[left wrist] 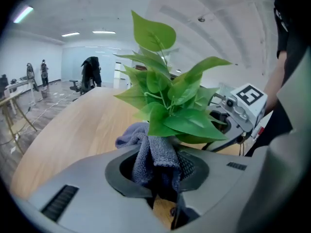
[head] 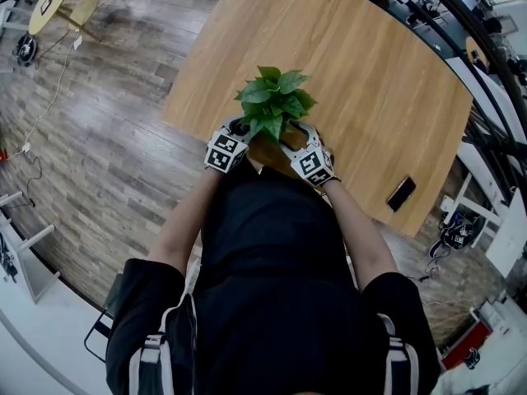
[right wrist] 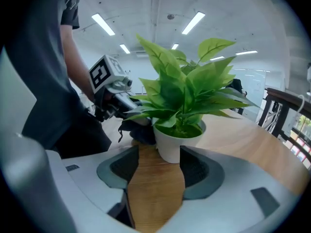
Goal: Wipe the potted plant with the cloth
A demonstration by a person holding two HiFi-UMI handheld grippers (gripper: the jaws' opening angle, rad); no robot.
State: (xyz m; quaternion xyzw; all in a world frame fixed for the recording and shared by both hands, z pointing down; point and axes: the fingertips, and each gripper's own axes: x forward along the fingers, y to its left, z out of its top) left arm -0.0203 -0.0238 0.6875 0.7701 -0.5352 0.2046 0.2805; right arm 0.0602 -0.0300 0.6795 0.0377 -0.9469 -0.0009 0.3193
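Your left gripper (left wrist: 158,174) has its jaws pinched narrow on the cloth (left wrist: 154,152), which bunches up out of them and reaches the lowest leaves of the plant (left wrist: 170,106). Your right gripper (right wrist: 158,174) has its jaws wide. The pot (right wrist: 171,144) stands between their tips but is not clamped. One side lies close to a jaw and the other shows a gap.

The plant sits near your edge of the tabletop (head: 354,64), flanked by both grippers. A dark phone (head: 401,193) lies well off to your right.

As for progress, you have the cloth in hand and brought up to the foliage, and the pot is bracketed for steadying. I cannot tell whether any leaf has been wiped, as none looks different from the rest. Treat the wiping itself as barely begun: the upper leaves, the outer ones and the pot wall are probably left to do.

The cloth is grey-blue with a looped, knitted pile, soft and limp, and it folds over itself. The leaves are bright green, smooth and slightly glossy. They are pointed ovals on thin stalks that should bend easily, so support each one as you stroke it. The pot is white, round and smooth-walled, narrowing towards its base. It looks light enough to slide on the pale wood-grain tabletop.
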